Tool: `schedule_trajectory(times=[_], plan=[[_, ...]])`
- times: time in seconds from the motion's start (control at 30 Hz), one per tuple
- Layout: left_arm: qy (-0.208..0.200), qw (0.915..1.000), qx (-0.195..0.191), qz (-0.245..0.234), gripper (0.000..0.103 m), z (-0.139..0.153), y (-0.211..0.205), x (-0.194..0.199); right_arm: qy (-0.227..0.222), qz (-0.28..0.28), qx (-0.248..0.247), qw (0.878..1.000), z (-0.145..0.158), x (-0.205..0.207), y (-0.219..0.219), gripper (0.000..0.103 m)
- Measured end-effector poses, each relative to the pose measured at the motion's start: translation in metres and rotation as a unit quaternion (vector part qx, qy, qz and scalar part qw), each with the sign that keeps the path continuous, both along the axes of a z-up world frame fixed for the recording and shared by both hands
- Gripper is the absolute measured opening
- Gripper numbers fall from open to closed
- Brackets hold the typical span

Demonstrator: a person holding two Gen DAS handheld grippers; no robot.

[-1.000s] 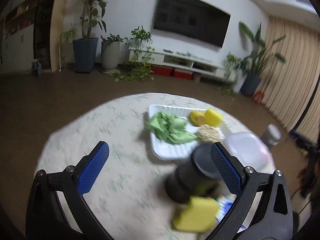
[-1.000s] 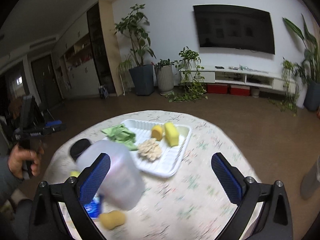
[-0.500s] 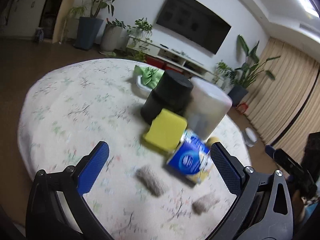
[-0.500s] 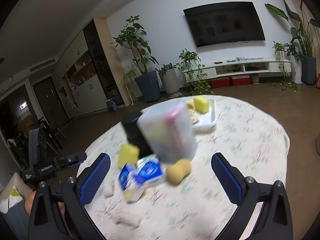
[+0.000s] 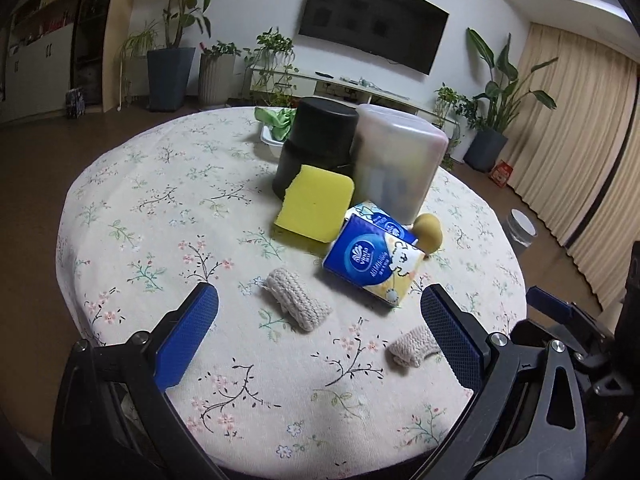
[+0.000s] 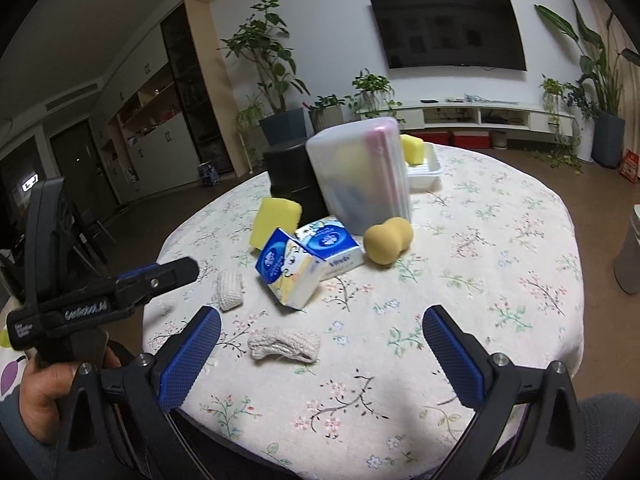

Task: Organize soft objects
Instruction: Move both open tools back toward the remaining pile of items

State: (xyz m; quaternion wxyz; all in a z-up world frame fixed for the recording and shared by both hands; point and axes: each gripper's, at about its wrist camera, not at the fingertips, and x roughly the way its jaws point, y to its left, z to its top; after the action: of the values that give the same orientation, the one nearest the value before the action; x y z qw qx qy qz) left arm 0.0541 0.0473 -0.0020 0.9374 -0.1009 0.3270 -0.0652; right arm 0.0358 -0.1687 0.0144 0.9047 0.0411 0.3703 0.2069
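On the round floral tablecloth lie two beige knitted cloths: one [image 5: 298,303] [image 6: 231,289] between my left fingers' line of sight, the other [image 5: 412,349] [image 6: 285,344] nearer the front edge. A yellow sponge [image 5: 316,208] [image 6: 277,216] leans on a black jar [image 5: 316,146]. Two blue tissue packs [image 5: 374,258] [image 6: 288,268] and a tan gourd-shaped sponge [image 6: 388,242] lie beside a frosted plastic container [image 6: 362,176]. My left gripper [image 5: 318,336] is open above the near cloth. My right gripper [image 6: 320,346] is open over the other cloth. Both hold nothing.
A white tray [image 6: 424,170] at the far side holds a yellow sponge [image 6: 412,148] and a green cloth [image 5: 276,120]. A hand [image 6: 40,392] grips the left tool at the right wrist view's lower left. Potted plants, a TV and a grey bin [image 5: 520,230] stand around the table.
Both grippers have pulled back toward the near table edge and lowered. The knitted cloths and tissue packs, out of sight a second ago, now lie just ahead of the open fingers.
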Motion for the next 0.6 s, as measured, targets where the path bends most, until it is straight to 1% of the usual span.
schedule_trajectory(times=[0.1,0.17,0.27,0.37,0.5,0.6], plan=[[0.006,0.9999,0.012,-0.003,0.103,-0.003,-0.005,0.001,0.004,-0.003,-0.004,1.000,-0.001,-0.001,-0.001,0.103],[0.013,0.9999,0.010,-0.005,0.103,-0.004,-0.005,0.004,0.010,-0.002,-0.011,1.000,-0.004,0.000,0.000,0.103],[0.040,0.9992,0.001,-0.009,0.103,-0.012,-0.002,0.014,0.018,0.002,-0.016,1.000,-0.008,0.000,0.003,0.103],[0.054,0.9985,0.003,-0.010,0.103,-0.016,-0.001,0.019,0.025,0.012,-0.030,0.999,-0.012,0.002,0.011,0.103],[0.071,0.9971,0.024,-0.017,0.103,-0.020,-0.005,0.028,0.023,0.034,-0.051,0.998,-0.014,0.002,0.023,0.103],[0.086,0.9954,0.037,-0.022,0.103,-0.023,-0.007,0.038,0.042,0.044,-0.062,0.996,-0.019,0.007,0.030,0.102]])
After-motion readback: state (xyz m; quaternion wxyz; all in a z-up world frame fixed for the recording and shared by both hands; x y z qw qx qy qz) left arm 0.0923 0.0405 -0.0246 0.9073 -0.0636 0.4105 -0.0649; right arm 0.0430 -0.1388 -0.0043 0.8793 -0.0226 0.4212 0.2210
